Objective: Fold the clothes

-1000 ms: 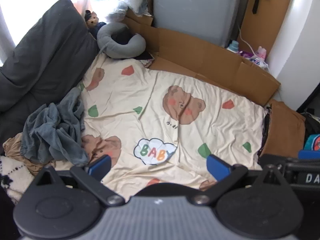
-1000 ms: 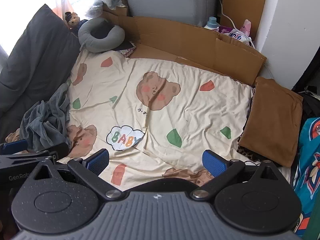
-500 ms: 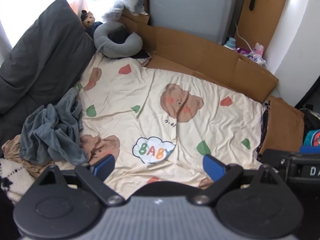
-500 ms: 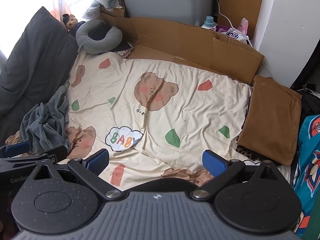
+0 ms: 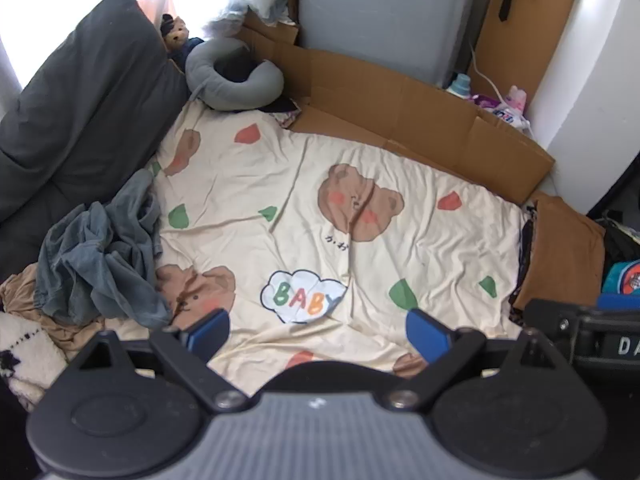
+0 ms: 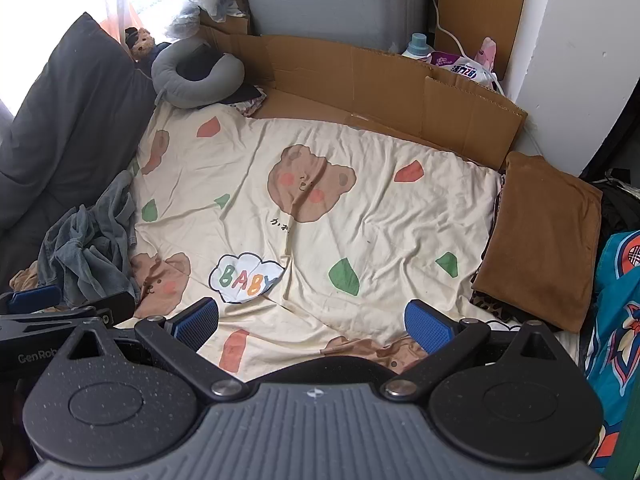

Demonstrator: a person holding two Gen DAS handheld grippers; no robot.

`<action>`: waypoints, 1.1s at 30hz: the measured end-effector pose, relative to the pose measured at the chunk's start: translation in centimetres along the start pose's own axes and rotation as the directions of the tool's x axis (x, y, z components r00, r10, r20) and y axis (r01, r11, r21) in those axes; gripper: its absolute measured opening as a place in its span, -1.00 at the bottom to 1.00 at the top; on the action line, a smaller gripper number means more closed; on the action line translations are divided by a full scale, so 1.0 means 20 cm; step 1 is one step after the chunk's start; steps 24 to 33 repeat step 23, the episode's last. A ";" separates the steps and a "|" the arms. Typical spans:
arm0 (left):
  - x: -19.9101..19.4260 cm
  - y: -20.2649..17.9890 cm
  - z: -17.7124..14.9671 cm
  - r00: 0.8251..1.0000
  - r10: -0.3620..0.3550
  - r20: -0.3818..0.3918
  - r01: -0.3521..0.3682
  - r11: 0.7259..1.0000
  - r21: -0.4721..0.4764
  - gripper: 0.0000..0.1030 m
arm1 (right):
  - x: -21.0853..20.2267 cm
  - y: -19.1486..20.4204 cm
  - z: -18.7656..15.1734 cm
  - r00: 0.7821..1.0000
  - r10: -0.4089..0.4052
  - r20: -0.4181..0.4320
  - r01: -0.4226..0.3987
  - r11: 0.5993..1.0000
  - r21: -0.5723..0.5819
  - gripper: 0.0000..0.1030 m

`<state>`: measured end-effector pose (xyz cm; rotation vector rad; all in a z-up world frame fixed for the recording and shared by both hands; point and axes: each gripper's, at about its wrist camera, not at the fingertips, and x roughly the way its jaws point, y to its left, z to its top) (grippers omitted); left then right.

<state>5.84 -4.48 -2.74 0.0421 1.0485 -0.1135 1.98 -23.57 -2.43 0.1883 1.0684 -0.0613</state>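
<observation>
1. My left gripper [image 5: 318, 334] hangs above the near edge of the bed with its jaws spread wide and nothing between the blue pads.
2. My right gripper [image 6: 312, 322] hangs just beside it, jaws likewise spread apart and holding nothing.
3. A cream bedsheet [image 6: 360, 216] printed with bears and a "BABY" cloud lies below both of us, wrinkled and bare in the middle.
4. The crumpled grey-blue garment [image 5: 100, 256] sits in a heap at the sheet's left edge, against a dark grey cushion [image 5: 80, 112], well apart from my left pads.
5. A tan cloth [image 5: 24, 292] pokes out under that heap.
6. A folded brown garment [image 6: 540, 240] lies flat at the sheet's right edge, on top of a leopard-print piece [image 6: 486, 304].
7. A grey neck pillow [image 6: 196, 74] rests at the far left corner, and flattened cardboard [image 6: 360, 80] lines the far side.
</observation>
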 end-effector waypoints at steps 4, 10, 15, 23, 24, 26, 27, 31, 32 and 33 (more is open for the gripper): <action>0.00 -0.01 0.00 1.000 0.001 -0.001 -0.001 1.000 0.005 0.87 | 0.00 0.01 0.00 1.000 -0.008 0.001 0.008 1.000 -0.007 0.98; 0.00 -0.01 0.00 1.000 0.000 -0.002 0.000 1.000 0.002 0.87 | 0.00 0.01 0.00 1.000 -0.011 0.000 0.011 1.000 -0.007 0.98; 0.00 0.00 0.01 1.000 -0.004 -0.005 0.004 1.000 -0.002 0.87 | 0.00 0.01 0.00 1.000 -0.016 -0.001 0.016 1.000 -0.012 0.98; 0.00 0.00 0.01 1.000 -0.001 -0.006 0.001 1.000 -0.009 0.88 | 0.00 0.01 0.00 1.000 -0.016 0.000 0.016 1.000 -0.012 0.98; 0.00 0.00 0.01 1.000 -0.001 -0.006 0.001 1.000 -0.009 0.88 | 0.00 0.01 0.00 1.000 -0.016 0.000 0.016 1.000 -0.012 0.98; 0.00 0.00 0.01 1.000 -0.001 -0.006 0.001 1.000 -0.009 0.88 | 0.00 0.01 0.00 1.000 -0.016 0.000 0.016 1.000 -0.012 0.98; 0.00 0.00 0.01 1.000 -0.001 -0.006 0.001 1.000 -0.009 0.88 | 0.00 0.01 0.00 1.000 -0.016 0.000 0.016 1.000 -0.012 0.98; 0.00 0.00 0.01 1.000 -0.001 -0.006 0.001 1.000 -0.009 0.88 | 0.00 0.01 0.00 1.000 -0.016 0.000 0.016 1.000 -0.012 0.98; 0.00 0.00 0.01 1.000 -0.001 -0.006 0.001 1.000 -0.009 0.88 | 0.00 0.01 0.00 1.000 -0.016 0.000 0.016 1.000 -0.012 0.98; 0.00 0.00 0.01 1.000 -0.001 -0.006 0.001 1.000 -0.009 0.88 | 0.00 0.01 0.00 1.000 -0.016 0.000 0.016 1.000 -0.012 0.98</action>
